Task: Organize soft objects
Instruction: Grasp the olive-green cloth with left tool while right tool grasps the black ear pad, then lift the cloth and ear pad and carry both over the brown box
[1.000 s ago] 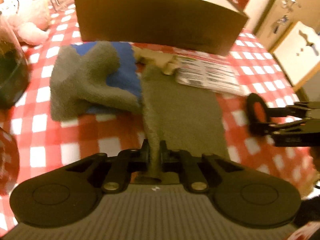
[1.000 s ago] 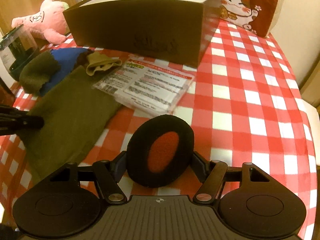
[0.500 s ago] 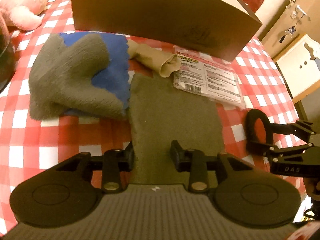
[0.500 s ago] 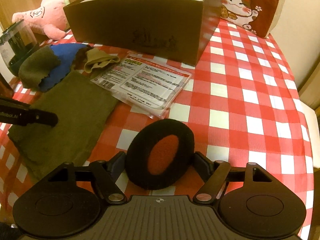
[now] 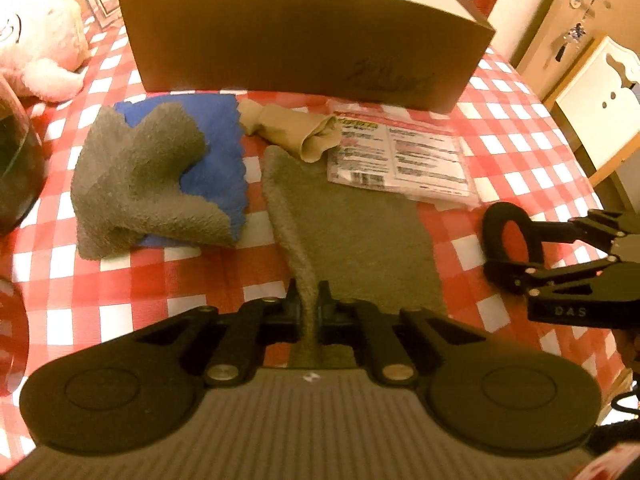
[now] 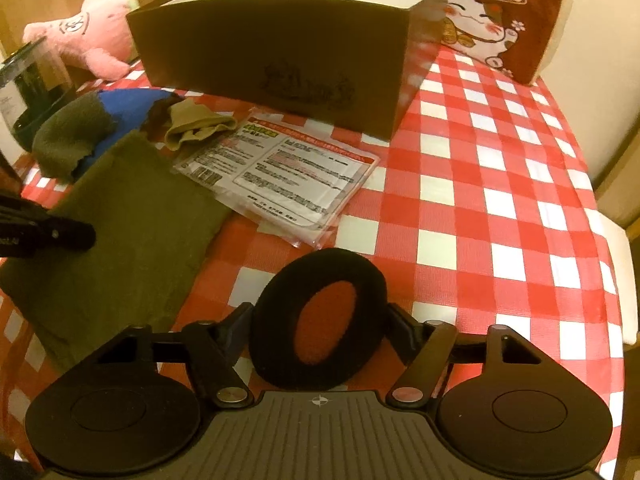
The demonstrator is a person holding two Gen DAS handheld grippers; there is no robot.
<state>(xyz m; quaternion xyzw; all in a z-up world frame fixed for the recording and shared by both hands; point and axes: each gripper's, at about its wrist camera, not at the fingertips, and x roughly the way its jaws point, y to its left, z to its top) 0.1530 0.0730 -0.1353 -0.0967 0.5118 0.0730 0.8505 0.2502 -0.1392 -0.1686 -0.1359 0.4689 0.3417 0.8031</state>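
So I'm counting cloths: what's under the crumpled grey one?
A blue cloth lies under the grey cloth, its scalloped edge showing. Anything beneath their overlap is hidden.

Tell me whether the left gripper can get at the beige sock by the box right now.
Probably not yet: the left gripper is shut on the olive cloth. The beige sock lies uncovered beyond that cloth, before the brown box, so release first.

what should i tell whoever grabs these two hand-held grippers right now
Left hand-held gripper: shut on the near edge of the olive cloth, pinching up a ridge.
Right hand-held gripper: shut on the black ear pad, held above the table.
Grey cloth lies on the blue cloth; tan sock beside them.
Nothing seen placed in the brown box yet; all of it remains to sort.
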